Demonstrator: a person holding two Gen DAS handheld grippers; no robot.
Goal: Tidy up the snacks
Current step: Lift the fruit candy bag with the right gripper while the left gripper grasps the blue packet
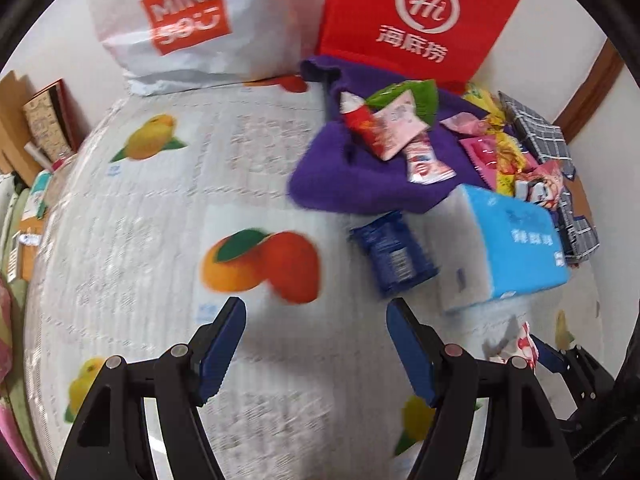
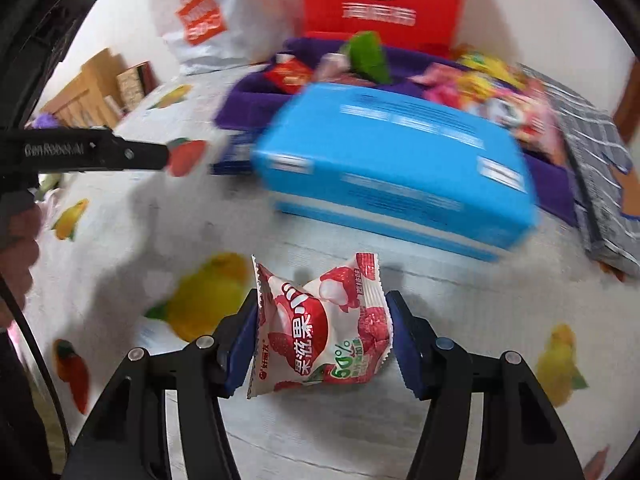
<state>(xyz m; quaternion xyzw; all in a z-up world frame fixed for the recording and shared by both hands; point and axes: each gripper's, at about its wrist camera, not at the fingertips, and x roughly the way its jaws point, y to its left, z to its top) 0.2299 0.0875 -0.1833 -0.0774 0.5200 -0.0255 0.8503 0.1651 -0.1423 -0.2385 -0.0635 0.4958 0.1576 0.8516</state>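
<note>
My right gripper (image 2: 322, 320) is shut on a red-and-white lychee jelly packet (image 2: 320, 328), held just above the fruit-print tablecloth (image 2: 200, 240); it also shows at the lower right of the left wrist view (image 1: 520, 344). My left gripper (image 1: 316, 320) is open and empty over the cloth, near a dark blue snack pack (image 1: 394, 256). A purple organizer tray (image 1: 360, 176) holds several packets, among them a red tube (image 1: 362, 120) and a green bag (image 1: 412, 96). More snacks lie in a pile (image 1: 504, 156) to its right.
A blue tissue box (image 1: 508, 248) (image 2: 396, 164) lies between the grippers and the tray. A white Miniso bag (image 1: 188, 24) and a red bag (image 1: 420, 16) stand at the back. A checked cloth (image 1: 540, 136) lies far right. Boxes (image 1: 40, 128) crowd the left edge.
</note>
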